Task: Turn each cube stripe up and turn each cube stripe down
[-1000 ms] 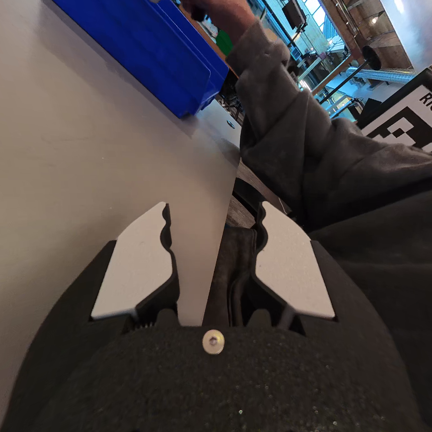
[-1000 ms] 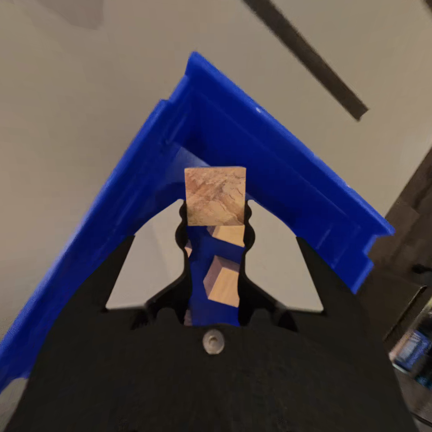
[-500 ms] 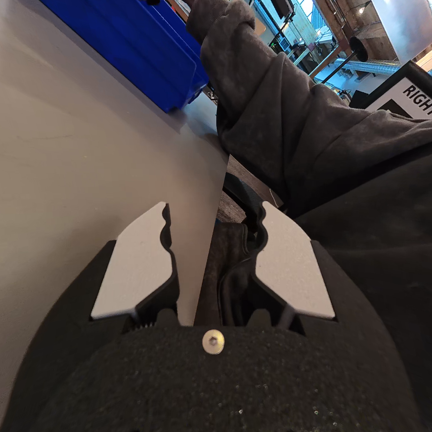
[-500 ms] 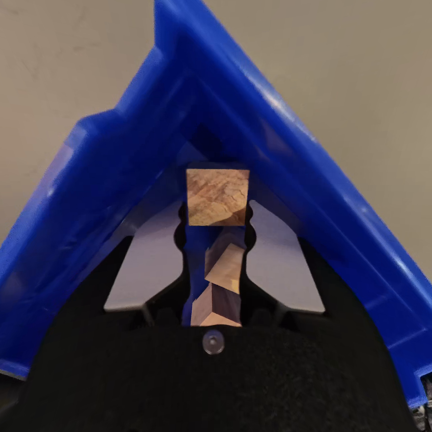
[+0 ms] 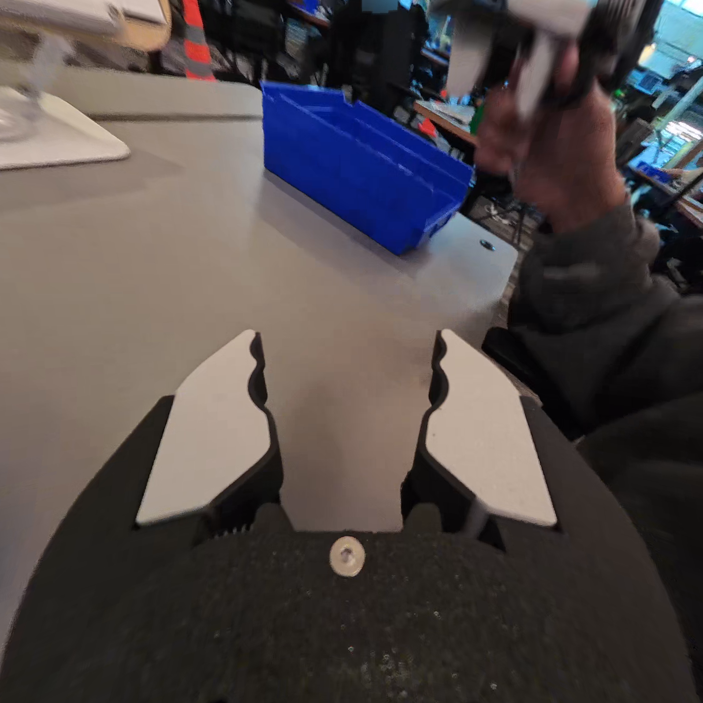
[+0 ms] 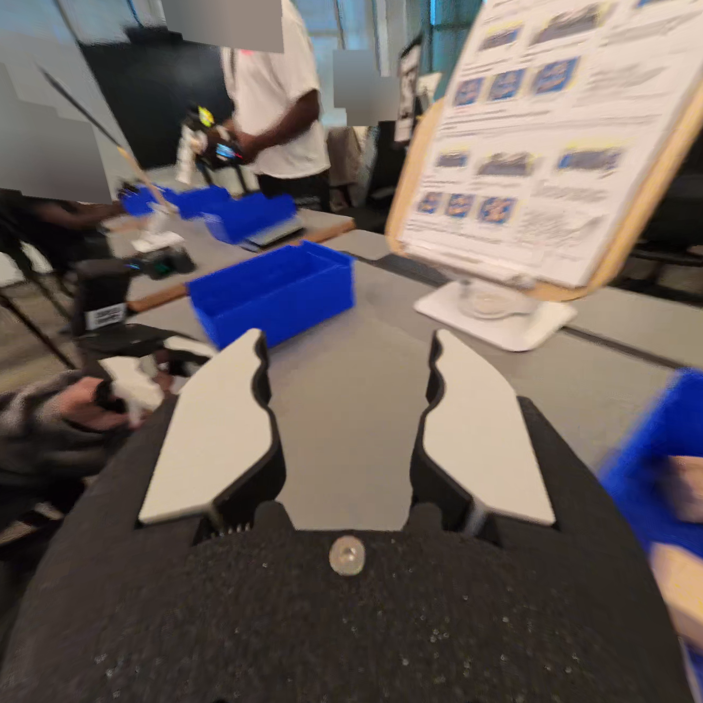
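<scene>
We see the left gripper [image 5: 346,342] and right gripper [image 6: 348,340], smooth white scalloped fingers spread apart, gripping nothing. A glossy blue rectangular plastic bin [image 5: 357,171] rests on the matte grey table [image 5: 152,266]

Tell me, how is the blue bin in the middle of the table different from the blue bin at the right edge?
The middle bin sits farther off and shows whole; the edge bin is close, blurred and cut off by the picture. What shows of the middle bin's inside is plain blue; the edge bin holds pale wooden shapes, likely cubes. Both are blue and rest on the grey table.
</scene>
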Motion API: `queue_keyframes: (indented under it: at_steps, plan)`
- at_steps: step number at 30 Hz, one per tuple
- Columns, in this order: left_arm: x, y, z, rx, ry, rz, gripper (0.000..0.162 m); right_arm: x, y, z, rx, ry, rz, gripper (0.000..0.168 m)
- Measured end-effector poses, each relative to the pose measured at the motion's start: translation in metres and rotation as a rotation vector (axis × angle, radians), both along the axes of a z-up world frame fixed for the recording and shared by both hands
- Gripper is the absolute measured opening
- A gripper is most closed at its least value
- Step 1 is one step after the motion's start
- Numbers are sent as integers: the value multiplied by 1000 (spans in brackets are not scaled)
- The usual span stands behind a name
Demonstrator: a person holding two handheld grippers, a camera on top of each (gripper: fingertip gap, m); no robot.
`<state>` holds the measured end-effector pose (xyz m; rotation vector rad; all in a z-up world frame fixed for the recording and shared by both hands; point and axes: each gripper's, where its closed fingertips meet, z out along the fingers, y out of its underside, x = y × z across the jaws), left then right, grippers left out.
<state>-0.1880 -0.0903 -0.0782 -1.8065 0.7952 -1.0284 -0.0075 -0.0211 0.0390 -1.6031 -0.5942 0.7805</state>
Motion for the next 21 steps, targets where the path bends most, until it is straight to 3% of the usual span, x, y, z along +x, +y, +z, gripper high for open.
queue_keyframes:
  at_steps: [4, 7, 12, 15, 21]
  plan:
    - [-26, 3, 13, 153, 25, 189, 98, -66, -53, -62, -74, 158, 58, 82]
    - [-46, 3, 6, 226, 49, 310, 104, -78, -62, -92, -38, 117, -5, 84]
    - [-57, 9, -4, 203, 73, 334, 98, -74, -60, -116, 14, -26, -73, 84]
    - [-60, 15, -11, 165, 50, 334, 90, -73, -63, -115, 15, -2, -57, 82]
    - [-62, 21, -24, 135, 78, 340, 89, -76, -63, -124, -37, 27, -36, 78]
